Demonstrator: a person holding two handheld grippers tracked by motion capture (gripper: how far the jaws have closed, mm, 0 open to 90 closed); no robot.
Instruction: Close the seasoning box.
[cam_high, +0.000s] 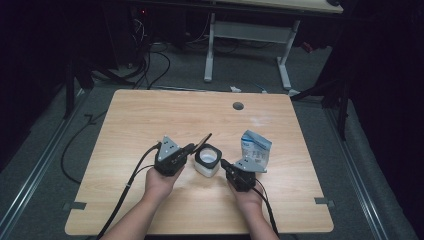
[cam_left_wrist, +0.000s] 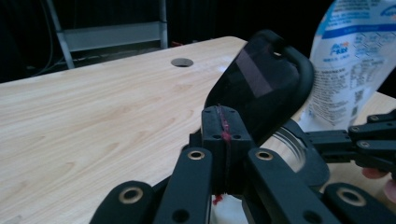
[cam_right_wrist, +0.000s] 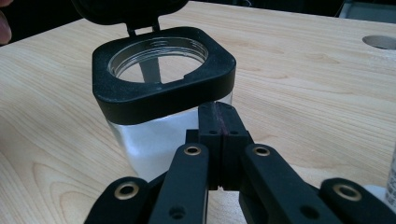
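Note:
A clear jar with white contents and a square black collar (cam_high: 208, 161) (cam_right_wrist: 163, 79) stands mid-table. Its black hinged lid (cam_high: 203, 142) (cam_left_wrist: 261, 79) is flipped up and tilts back to the left. My left gripper (cam_high: 192, 148) (cam_left_wrist: 224, 126) is shut, with nothing between its jaws, and its tips are right at the raised lid. My right gripper (cam_high: 223, 163) (cam_right_wrist: 219, 122) is also shut. Its tips sit against the jar's wall just under the collar. A blue-and-white pouch (cam_high: 256, 150) (cam_left_wrist: 355, 60) stands upright right of the jar, behind the right gripper.
The wooden table (cam_high: 150, 115) has a round cable hole (cam_high: 238, 106) (cam_left_wrist: 182, 62) near its far edge. Beyond the table stands a white-legged desk (cam_high: 250, 45), and cables lie on the floor (cam_high: 150, 65). A person's forearms come in from the near edge.

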